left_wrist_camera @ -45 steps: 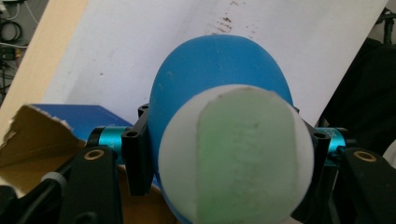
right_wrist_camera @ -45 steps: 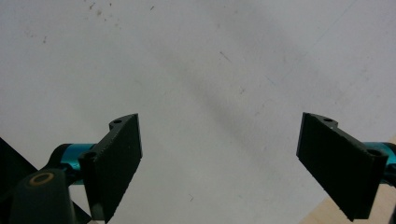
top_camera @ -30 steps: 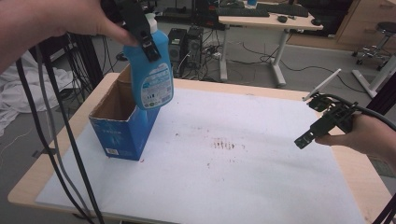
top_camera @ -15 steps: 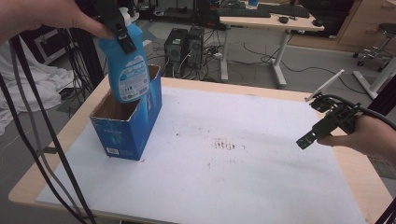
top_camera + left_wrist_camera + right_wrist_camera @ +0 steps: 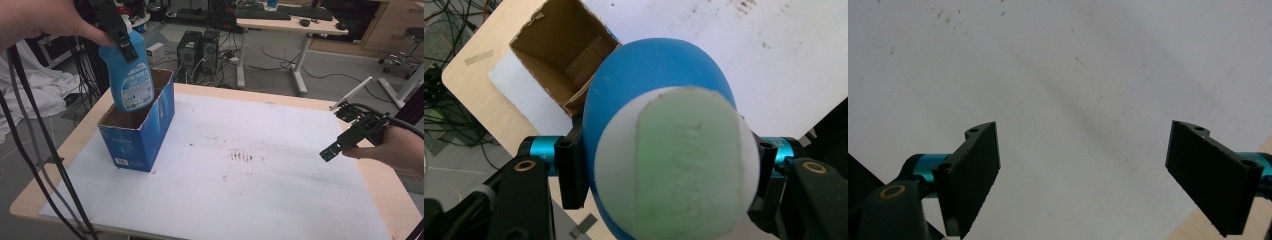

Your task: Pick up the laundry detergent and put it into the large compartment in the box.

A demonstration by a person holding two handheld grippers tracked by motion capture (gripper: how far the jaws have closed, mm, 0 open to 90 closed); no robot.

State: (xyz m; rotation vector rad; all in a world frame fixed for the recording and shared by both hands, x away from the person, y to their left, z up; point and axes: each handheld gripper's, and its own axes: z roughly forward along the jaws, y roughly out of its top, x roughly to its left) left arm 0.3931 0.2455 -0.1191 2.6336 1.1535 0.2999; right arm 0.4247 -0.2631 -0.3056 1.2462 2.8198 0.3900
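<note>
Blue plastic, smooth and rounded, the bottle [image 5: 131, 80] hangs upright in the left gripper [image 5: 114, 25], jaws clamped on its neck, base dipping into the open-topped cardboard box [image 5: 137, 134] at the table's [image 5: 260, 200] left (probably not yet resting inside). Next it needs a straight lowering, then release. Right gripper [image 5: 334, 150] hovers wide open, empty, over white paper.

Pale wooden table [image 5: 75, 145] nearly covered by a large white, brown-speckled paper sheet [image 5: 280, 190], with an open-topped blue cardboard box [image 5: 145, 135] standing upright on the sheet's left part.
</note>
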